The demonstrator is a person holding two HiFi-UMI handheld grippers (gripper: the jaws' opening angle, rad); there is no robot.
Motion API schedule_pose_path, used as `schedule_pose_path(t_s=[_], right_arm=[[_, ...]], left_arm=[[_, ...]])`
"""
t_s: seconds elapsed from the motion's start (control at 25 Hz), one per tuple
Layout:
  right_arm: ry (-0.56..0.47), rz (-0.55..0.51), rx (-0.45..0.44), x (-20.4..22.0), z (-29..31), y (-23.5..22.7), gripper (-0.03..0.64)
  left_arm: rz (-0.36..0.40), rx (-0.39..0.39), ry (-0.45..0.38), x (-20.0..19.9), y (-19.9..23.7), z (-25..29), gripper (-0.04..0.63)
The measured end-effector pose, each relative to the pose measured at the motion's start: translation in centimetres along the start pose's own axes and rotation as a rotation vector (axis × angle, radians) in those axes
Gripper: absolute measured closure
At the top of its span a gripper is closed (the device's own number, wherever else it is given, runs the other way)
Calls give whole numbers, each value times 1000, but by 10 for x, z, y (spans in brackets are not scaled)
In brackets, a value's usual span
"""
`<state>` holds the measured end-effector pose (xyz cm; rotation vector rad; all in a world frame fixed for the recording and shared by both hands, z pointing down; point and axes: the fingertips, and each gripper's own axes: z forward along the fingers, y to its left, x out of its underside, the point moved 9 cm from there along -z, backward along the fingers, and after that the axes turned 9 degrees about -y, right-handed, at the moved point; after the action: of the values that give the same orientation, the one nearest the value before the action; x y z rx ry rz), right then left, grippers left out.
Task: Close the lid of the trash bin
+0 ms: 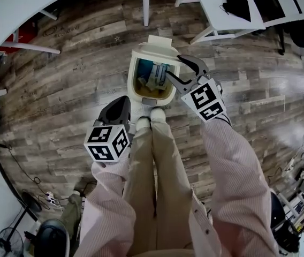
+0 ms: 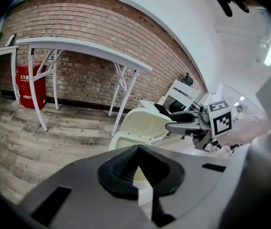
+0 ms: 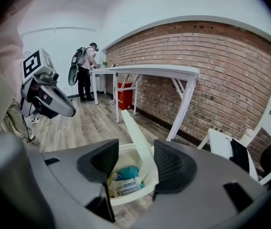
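A cream trash bin [image 1: 134,77] stands on the wood floor just ahead of the person's shoes, with blue and white rubbish inside. Its lid [image 1: 160,43] is raised at the far side. My right gripper [image 1: 182,72] is open at the bin's right rim. In the right gripper view the lid [image 3: 134,128] shows edge-on in the gap between the open jaws of my right gripper [image 3: 136,159], over the bin [image 3: 147,182]; contact is unclear. My left gripper [image 1: 123,103] is shut and empty, low at the bin's front left. The left gripper view shows the left gripper [image 2: 138,173] facing the lid's underside [image 2: 145,123].
White trestle tables [image 1: 18,7] and white chairs [image 1: 232,9] ring the floor. A red box [image 2: 30,87] stands by the brick wall. A person [image 3: 85,68] stands far off beside a table. Cables and a fan [image 1: 10,240] lie at the lower left.
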<state>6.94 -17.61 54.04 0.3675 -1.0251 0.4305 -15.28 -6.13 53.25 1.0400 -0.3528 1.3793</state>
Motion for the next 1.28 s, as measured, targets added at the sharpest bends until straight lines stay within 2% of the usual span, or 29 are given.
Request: schedule_pose_path(t_s=[0.4,0.76,1.28], right_arm=[[56,49,17,19,-2,38,402],[82,86,47,28,-1,54,402],[77,178,7,57,0,76,402]], left_arm=[[-11,15,20,19,12,-19,603],[-9,29,30,30,18,-31,602],[-37,24,45,56,13,-25,602]])
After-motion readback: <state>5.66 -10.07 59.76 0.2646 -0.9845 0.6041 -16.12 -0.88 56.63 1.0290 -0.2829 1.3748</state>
